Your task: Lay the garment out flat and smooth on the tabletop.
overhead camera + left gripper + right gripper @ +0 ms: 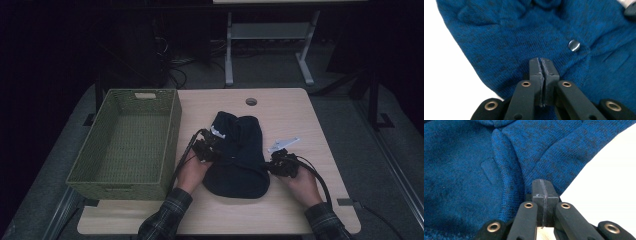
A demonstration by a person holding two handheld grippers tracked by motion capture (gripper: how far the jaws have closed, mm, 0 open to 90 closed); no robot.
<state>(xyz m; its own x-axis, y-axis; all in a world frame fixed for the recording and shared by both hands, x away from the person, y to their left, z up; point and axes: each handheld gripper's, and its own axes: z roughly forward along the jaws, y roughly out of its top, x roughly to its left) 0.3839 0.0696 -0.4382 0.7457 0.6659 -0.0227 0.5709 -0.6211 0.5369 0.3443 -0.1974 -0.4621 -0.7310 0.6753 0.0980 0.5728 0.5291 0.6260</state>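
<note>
A dark blue knit garment (240,160) lies folded on the middle of the wooden table (295,107). My left gripper (212,150) rests at its left edge and my right gripper (277,162) at its right edge, each held in a hand. In the left gripper view the gripper (543,62) is shut, pads together, lying on the blue knit (511,30) just below a small metal snap button (574,45). In the right gripper view the gripper (543,183) is shut at the garment's (469,170) edge, beside a fold. I see no fabric between either pair of pads.
A green woven basket (172,130) stands at the table's left, close to my left hand. A pale flat piece (283,144) lies on the table just beyond my right gripper. A round cable hole (251,101) sits near the far edge.
</note>
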